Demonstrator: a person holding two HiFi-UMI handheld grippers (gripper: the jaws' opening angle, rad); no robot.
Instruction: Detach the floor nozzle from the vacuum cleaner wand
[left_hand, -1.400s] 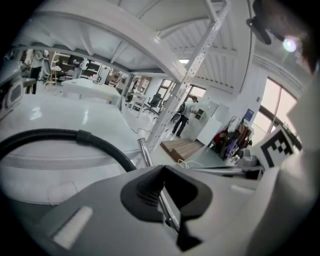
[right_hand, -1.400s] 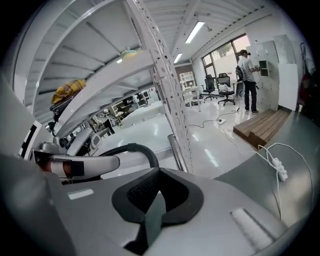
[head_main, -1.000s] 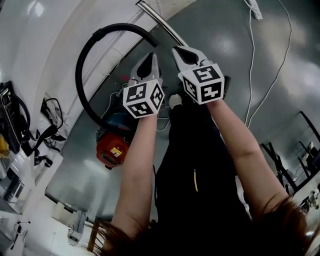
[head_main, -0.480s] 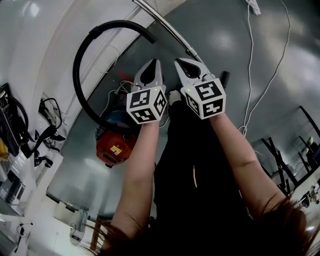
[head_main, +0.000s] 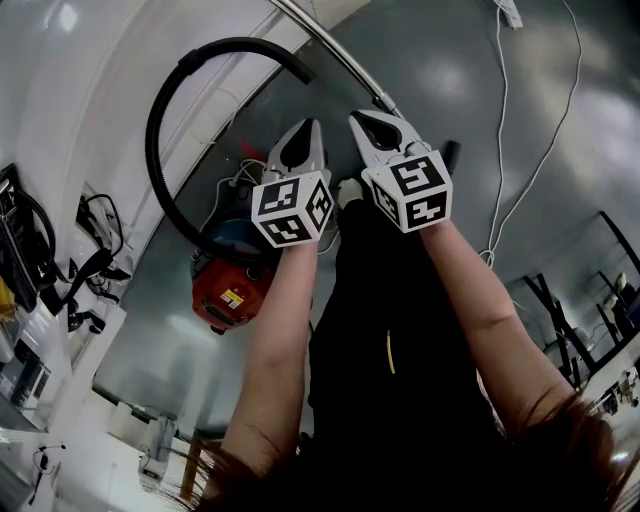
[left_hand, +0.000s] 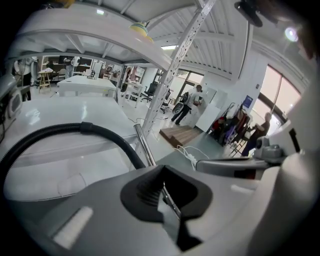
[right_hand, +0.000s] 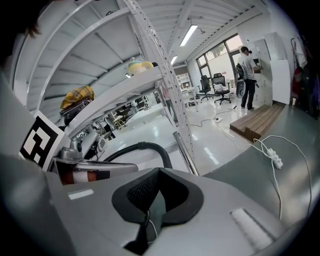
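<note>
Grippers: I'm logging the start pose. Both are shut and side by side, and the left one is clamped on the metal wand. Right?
No. The left gripper is shut on nothing: the left gripper view shows its jaws closed together with the metal wand lying beyond them, untouched. The right gripper is shut beside it, as you said.

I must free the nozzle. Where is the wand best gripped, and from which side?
Probably grip the wand on its bare metal shaft, from the near side, jaws across it: it is thin, straight, slanted. Open the shut right gripper first.
</note>
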